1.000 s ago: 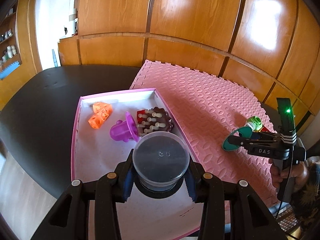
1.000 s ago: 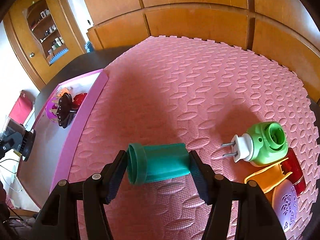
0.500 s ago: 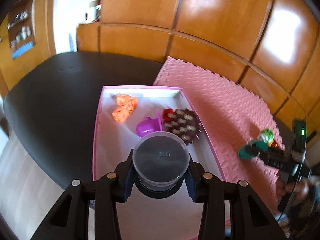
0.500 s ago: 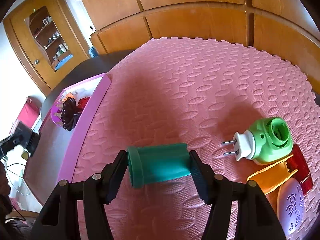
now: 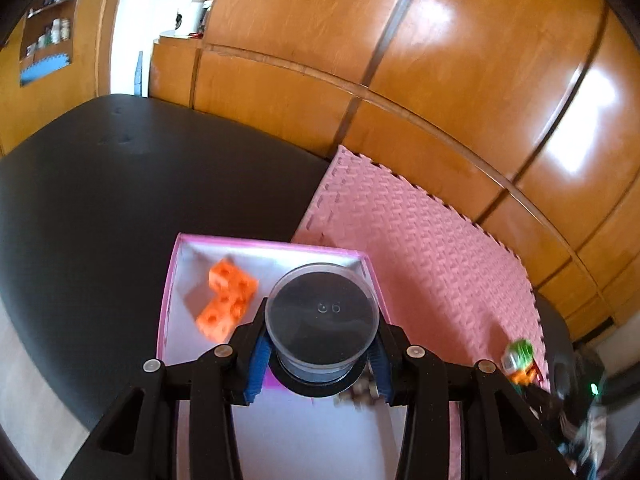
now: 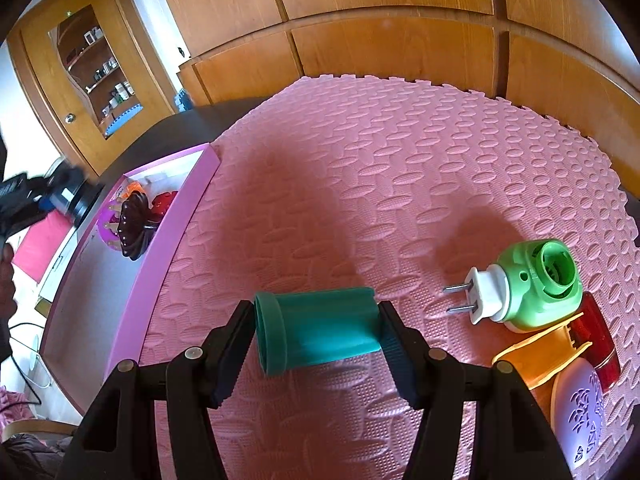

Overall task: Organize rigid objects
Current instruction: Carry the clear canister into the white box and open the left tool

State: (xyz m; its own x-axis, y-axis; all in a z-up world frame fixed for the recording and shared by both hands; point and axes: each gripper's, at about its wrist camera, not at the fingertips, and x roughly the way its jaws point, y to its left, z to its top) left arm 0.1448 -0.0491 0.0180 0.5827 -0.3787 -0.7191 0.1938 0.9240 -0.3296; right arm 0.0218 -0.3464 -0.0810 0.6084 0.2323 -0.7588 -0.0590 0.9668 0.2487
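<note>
Overhead, from the left wrist view, the left gripper [image 5: 322, 354] is clamped on a clear round container [image 5: 322, 320] with a dark inside, its blue pads squeezing the side wall low down near the black base; the container hangs above the far right part of the pink-rimmed tray [image 5: 170, 280]. Orange cube blocks [image 5: 226, 300] lie just beside it to the left on the tray floor. I judge the container to be light, stiff plastic with a smooth, somewhat slippery wall, so the low grip across its width looks sound. Bare white floor shows in the near half of the tray, while its right rim stands close under the container and could catch it on the way down. Turning to the right wrist view, the right gripper [image 6: 318, 338] is closed on a teal plastic tube [image 6: 316, 330] held lengthwise, one finger against the flanged end and the other against the plain end, above the pink foam mat [image 6: 400, 152]. It looks rigid and light; the end-to-end hold may let it pivot. A green plug-in device [image 6: 532, 286] lies near on the right, touching an orange and red item [image 6: 560, 344], and the mat towards the tray is bare.
</note>
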